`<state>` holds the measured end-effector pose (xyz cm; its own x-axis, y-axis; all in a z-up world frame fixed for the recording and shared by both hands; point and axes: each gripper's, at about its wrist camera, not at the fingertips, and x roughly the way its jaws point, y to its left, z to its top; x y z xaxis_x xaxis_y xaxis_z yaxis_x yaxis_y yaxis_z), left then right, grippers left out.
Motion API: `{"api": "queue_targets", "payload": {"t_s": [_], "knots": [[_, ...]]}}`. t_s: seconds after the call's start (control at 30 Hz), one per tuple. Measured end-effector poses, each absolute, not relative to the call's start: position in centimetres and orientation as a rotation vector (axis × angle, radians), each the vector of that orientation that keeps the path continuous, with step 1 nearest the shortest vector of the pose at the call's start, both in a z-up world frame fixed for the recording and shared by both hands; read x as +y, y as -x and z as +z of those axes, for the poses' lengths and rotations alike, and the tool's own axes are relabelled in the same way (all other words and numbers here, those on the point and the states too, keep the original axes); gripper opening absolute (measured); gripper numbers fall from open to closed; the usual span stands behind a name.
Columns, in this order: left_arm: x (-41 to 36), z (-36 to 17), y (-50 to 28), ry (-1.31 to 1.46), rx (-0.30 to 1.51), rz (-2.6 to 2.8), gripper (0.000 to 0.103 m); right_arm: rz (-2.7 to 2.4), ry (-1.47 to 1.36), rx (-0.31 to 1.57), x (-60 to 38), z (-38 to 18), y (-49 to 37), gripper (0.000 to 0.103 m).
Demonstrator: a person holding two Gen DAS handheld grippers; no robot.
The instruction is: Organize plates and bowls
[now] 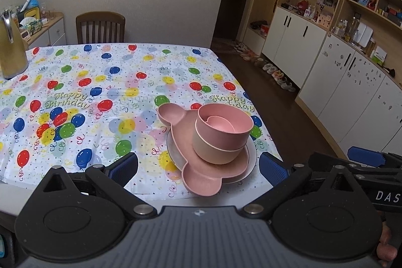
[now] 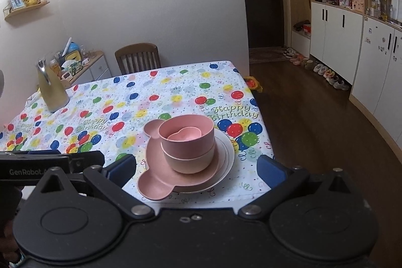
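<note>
One stack stands near the table's near right corner. A white plate [image 1: 252, 157] [image 2: 227, 150] lies at the bottom, under a pink mouse-eared divided plate [image 1: 201, 177] [image 2: 155, 180]. On that sit a beige bowl [image 1: 213, 152] [image 2: 188, 162], a pink bowl [image 1: 223, 132] [image 2: 187, 145] nested in it, and a small pink heart-shaped dish [image 1: 221, 123] [image 2: 184, 135] inside. My left gripper [image 1: 198, 167] is open, its blue pads wide on either side of the stack and short of it. My right gripper [image 2: 197, 168] is open likewise, holding nothing.
A balloon-print "Happy Birthday" cloth [image 1: 100, 92] [image 2: 150, 97] covers the table. A gold kettle [image 1: 10, 47] [image 2: 51, 89] stands at the far left. A wooden chair [image 1: 100, 27] [image 2: 138, 58] is behind the table. White cabinets [image 1: 339, 72] and shoes [image 2: 324, 72] line the right wall.
</note>
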<state>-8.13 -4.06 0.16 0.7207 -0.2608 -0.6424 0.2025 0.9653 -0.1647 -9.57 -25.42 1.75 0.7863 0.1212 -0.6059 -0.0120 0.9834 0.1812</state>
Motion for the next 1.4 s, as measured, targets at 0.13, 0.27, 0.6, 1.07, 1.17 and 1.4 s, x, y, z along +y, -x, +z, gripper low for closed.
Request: {"api": "queue_targets", "payload": {"t_s": [0.13,0.27,0.6,1.07,1.17,1.4], "knots": [[-4.1,0.5,8.5,0.082,0.706,-0.257,0.103,0.071,-0.162,0.633,-25.5,2.0,9.7,0.103],[-4.0,0.7,8.7,0.085,0.696,-0.251,0.103,0.06,-0.164,0.611,-25.7,2.2,9.8,0.103],[-3.9,1.0,9.3,0.09,0.693,-0.253,0.103,0.074,-0.173,0.627,-25.8,2.3,10.1,0.102],[-3.8,1.0,11.9,0.087,0.707,-0.27,0.103,0.072,-0.155,0.634,-25.3,2.9,12.0,0.102],[-3.6,1.1,12.5,0.092,0.705,-0.275,0.103,0.072,-0.154,0.636,-25.1,2.9,12.8,0.102],[-3.2,1.3,13.6,0.096,0.696,-0.284,0.103,0.069,-0.151,0.626,-24.5,3.3,14.3,0.102]]}}
